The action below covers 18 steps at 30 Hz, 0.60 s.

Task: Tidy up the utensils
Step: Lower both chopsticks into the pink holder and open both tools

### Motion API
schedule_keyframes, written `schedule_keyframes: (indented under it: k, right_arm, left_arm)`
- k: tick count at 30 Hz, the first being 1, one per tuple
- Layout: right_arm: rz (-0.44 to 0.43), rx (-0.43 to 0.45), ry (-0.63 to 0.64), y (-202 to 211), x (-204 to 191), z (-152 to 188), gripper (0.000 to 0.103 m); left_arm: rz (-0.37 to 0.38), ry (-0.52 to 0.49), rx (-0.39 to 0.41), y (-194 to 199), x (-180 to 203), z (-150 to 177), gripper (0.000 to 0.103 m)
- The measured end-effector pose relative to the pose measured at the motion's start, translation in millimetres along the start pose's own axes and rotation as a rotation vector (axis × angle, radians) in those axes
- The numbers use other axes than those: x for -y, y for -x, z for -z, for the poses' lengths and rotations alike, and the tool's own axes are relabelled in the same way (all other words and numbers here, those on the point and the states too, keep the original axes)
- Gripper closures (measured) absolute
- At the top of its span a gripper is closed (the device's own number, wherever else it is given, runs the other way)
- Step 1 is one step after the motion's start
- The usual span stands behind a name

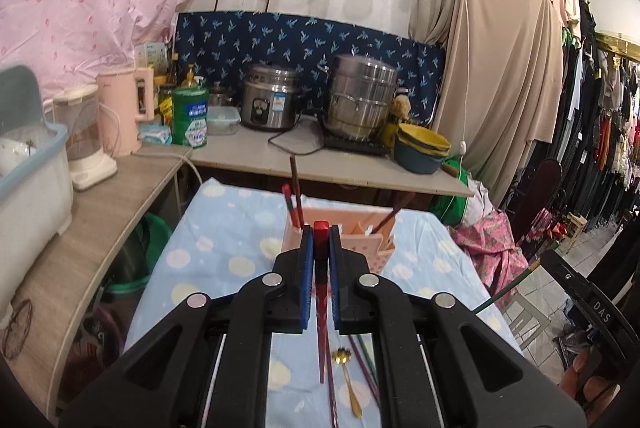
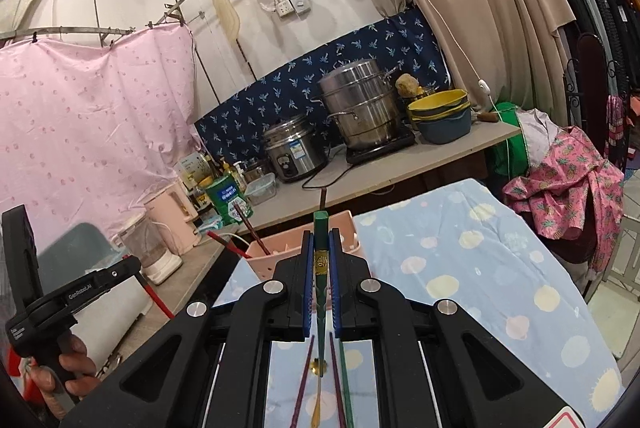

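Both tools are loaded: the left tool (image 1: 320, 248) is clamped on a red chopstick (image 1: 321, 292), the right tool (image 2: 320, 252) on a green chopstick (image 2: 321, 268). Each stick runs lengthwise along its tool, blunt end forward. The pink holder (image 1: 376, 236) stands straight ahead on the tabletop (image 1: 224, 268), seemingly nearer the left tool.

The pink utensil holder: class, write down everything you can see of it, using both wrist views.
The pink utensil holder is a boxy, plastic-looking caddy with inner dividers and small holes low in one wall. It stands upright on the blue spotted cloth at the table's far end, before the counter. Dark reddish chopsticks lean out of its compartments. The left gripper, clamping a red chopstick, hides part of its front; whether they touch cannot be told.
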State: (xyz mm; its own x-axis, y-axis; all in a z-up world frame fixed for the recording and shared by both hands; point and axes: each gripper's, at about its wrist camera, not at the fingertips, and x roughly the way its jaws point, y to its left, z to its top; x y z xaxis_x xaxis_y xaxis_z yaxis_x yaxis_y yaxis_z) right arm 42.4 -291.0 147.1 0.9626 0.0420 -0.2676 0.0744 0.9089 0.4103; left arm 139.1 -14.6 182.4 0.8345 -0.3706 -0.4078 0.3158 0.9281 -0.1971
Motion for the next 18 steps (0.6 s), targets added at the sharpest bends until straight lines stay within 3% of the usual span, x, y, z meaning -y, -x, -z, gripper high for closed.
schedule_keyframes:
  k: [10, 18]
  right_arm:
    - [-0.048, 0.145, -0.008, -38, -15, -54, 0.096]
    - [-0.067, 0.187, -0.023, -81, -23, -90, 0.096]
  left_arm:
    - [-0.003, 0.014, 0.159, -16, 5, -69, 0.096]
    - [-0.034, -0.009, 0.219, -46, 8, -104, 0.096]
